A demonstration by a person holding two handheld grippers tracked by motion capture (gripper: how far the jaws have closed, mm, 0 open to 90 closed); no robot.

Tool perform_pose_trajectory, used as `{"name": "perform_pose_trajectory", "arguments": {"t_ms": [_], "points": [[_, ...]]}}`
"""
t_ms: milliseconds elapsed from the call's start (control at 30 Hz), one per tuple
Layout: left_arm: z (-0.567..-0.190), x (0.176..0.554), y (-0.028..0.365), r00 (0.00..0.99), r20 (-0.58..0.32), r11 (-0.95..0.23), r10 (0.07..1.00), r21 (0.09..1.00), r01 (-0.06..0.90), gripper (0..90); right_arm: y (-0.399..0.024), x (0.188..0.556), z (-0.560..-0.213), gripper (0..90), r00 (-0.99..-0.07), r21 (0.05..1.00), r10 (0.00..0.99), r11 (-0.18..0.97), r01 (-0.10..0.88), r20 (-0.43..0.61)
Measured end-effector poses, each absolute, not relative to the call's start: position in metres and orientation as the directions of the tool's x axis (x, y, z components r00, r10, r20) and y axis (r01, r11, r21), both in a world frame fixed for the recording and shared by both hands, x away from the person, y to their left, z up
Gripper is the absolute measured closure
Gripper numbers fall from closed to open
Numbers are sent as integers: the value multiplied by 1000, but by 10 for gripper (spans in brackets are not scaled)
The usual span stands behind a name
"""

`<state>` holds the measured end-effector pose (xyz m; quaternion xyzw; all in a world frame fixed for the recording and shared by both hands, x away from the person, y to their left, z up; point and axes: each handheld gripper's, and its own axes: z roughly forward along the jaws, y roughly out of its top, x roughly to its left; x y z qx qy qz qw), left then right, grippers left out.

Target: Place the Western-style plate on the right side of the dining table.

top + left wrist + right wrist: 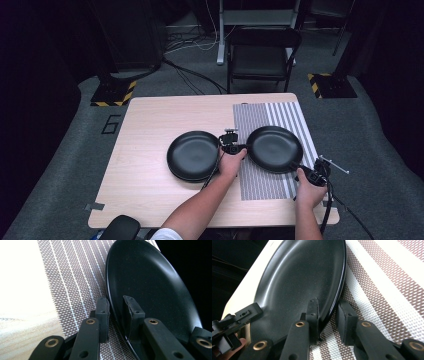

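Straddling opposite rims of a round glossy black plate (275,149) lying on the woven striped placemat (260,182), left gripper (233,148) and right gripper (306,172) are sitting with jaws slightly parted, pads off the rim, beside a second black plate (193,155) on pale wood table (150,150).

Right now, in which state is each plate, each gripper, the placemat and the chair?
Right black plate: empty, face up, on the placemat.
Left black plate: empty, face up, on the bare wood.
Left gripper: open, jaws straddle the right plate's rim.
Right gripper: open, jaws straddle the same rim.
Striped placemat: spread flat.
Folding chair: unfolded, empty.
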<state>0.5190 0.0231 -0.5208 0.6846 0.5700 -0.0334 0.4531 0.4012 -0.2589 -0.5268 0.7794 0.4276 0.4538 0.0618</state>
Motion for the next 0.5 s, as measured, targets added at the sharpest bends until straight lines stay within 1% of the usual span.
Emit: {"name": "perform_pose_trajectory", "arguments": {"t_ms": [67,167,233,367,500], "points": [[-521,519,23,350,-563,60,749,584,810,745,-259,401,-526,711,221,487,722,-627,608,655],[-520,517,20,346,-560,70,753,591,804,710,-260,400,-525,689,212,500,727,-623,601,653],[-521,517,21,362,-546,48,755,597,800,710,-260,400,-524,681,210,505,731,-620,600,649],[-520,518,21,360,-550,53,753,596,801,709,-261,400,-524,662,202,506,731,-617,602,652],[-520,518,22,369,-545,44,753,602,798,701,-261,399,-525,662,189,514,738,-606,606,648]]}}
